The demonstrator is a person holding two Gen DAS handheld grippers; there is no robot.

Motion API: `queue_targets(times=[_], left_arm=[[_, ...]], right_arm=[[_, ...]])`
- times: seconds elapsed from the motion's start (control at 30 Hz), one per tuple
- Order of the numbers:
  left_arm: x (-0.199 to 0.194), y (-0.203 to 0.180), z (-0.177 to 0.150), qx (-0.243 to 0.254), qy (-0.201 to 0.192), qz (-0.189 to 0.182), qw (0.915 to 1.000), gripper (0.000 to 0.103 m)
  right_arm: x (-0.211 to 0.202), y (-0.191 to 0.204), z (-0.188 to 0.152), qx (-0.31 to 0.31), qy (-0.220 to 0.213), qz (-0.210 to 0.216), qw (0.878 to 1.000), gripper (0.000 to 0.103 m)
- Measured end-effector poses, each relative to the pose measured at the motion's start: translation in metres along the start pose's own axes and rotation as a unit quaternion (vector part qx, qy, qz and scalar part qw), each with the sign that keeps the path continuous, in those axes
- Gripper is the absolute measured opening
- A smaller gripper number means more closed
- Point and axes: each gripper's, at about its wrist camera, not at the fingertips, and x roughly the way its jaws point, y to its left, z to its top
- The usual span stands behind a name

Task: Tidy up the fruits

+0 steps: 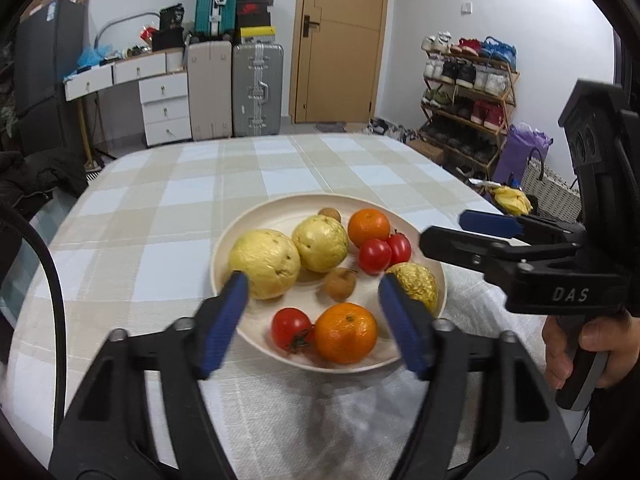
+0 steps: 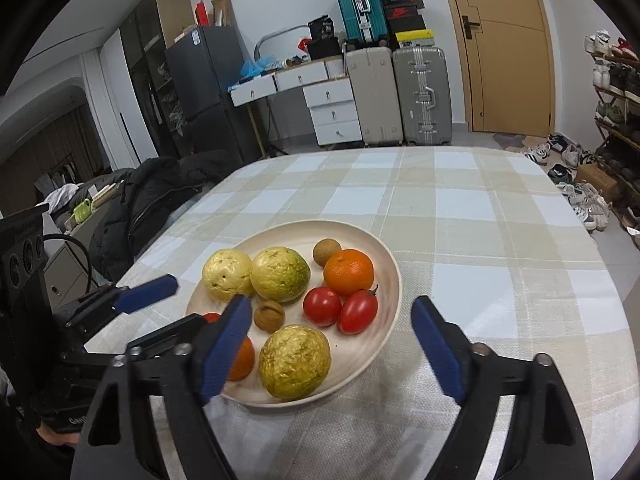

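A cream plate [image 1: 256,220] on the checked tablecloth holds the fruit. On it lie two pale yellow guavas [image 1: 266,262], a darker yellow one [image 1: 414,282], two oranges [image 1: 346,332], three red tomatoes [image 1: 292,328] and two small brown fruits [image 1: 340,284]. My left gripper [image 1: 314,286] hovers open over the plate's near side with nothing between its blue pads. My right gripper [image 2: 330,306] stands open above the plate's near right part, also empty. It shows in the left wrist view as well, at the plate's right edge [image 1: 444,228]. The left gripper [image 2: 188,300] hides part of the near orange in the right wrist view.
The table [image 2: 480,208] stretches bare beyond the plate. A black jacket [image 2: 160,196] lies off the left edge. Suitcases [image 1: 256,88], white drawers [image 1: 166,108] and a door [image 1: 340,40] stand behind. A shoe rack [image 1: 468,92] is at the right. A hand [image 1: 580,352] grips the right tool.
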Motion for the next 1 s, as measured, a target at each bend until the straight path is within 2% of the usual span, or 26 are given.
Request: queue_targets(times=[0.03,0.13,0.2,0.27,0.3,0.33,0.6,1.0], left_arm=[[-0.005,0.002,-0.001,-0.002,-0.008,0.004,1.0000,0.085],[-0.020,0.008,-0.002,-0.010,-0.025,0.008,0.9996,0.086],[-0.029,0.013,-0.004,-0.018,-0.029,0.008,0.9994,0.087],[-0.038,0.015,-0.005,-0.022,-0.038,0.009,0.9990,0.093],[-0.042,0.016,-0.007,-0.025,-0.042,0.010,0.9988,0.101],[-0.046,0.017,-0.008,-0.026,-0.046,0.011,0.9985,0.102],[-0.060,0.015,-0.022,-0.020,-0.057,0.017,0.9980,0.102],[-0.069,0.002,-0.024,0.005,-0.074,0.019,0.9970,0.102]], right_arm=[[-0.003,0.001,-0.001,-0.004,0.000,-0.001,1.000,0.094],[-0.010,0.006,-0.006,-0.025,-0.003,-0.014,1.000,0.103],[-0.014,0.009,-0.010,-0.034,-0.003,-0.014,0.999,0.103],[-0.018,0.013,-0.014,-0.043,-0.006,-0.008,0.999,0.103],[-0.021,0.015,-0.016,-0.047,-0.011,-0.009,0.999,0.103],[-0.024,0.017,-0.018,-0.051,-0.017,-0.011,0.998,0.103],[-0.036,0.026,-0.031,-0.071,-0.044,-0.001,0.997,0.103],[-0.050,0.026,-0.035,-0.070,-0.080,0.021,0.994,0.103]])
